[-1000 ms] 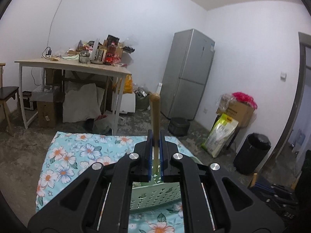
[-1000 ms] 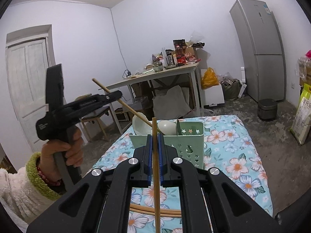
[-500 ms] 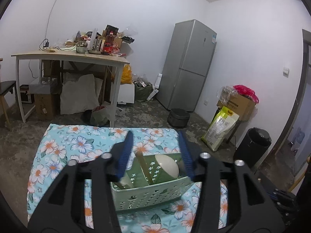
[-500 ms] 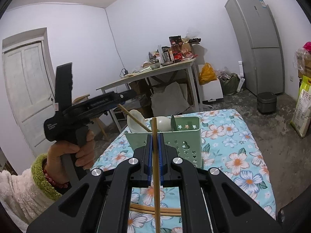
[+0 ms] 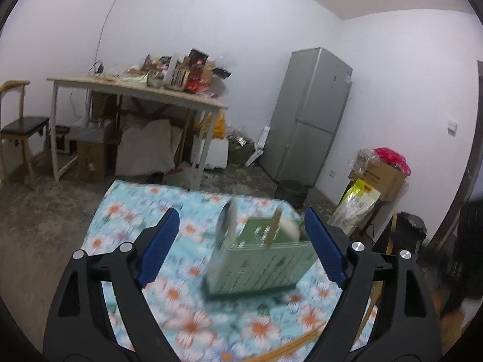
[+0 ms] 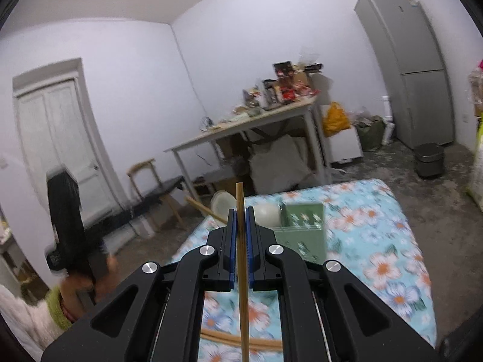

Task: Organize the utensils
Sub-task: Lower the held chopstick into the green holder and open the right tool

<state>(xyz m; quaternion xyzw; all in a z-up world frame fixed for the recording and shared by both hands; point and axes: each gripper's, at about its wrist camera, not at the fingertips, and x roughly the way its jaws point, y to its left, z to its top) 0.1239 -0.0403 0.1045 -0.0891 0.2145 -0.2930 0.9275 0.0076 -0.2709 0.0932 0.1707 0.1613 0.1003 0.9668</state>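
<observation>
While the right gripper (image 6: 240, 235) is clamped on 1 upright chopstick (image 6: 241, 259), the piece is held vertical, apparently so that it can be lowered end-first into the green utensil holder (image 6: 303, 230). The left gripper (image 5: 238, 249) is seen with its jaws spread wide and nothing between them; they have just been opening. In the holder, on the floral cloth (image 6: 383, 241) to the far right of the chopstick, 2 pale spoons (image 6: 265, 214) and a wooden stick (image 6: 205, 209) already stand and may crowd the slot. More chopsticks (image 6: 238, 342) lie near, on the cloth.
</observation>
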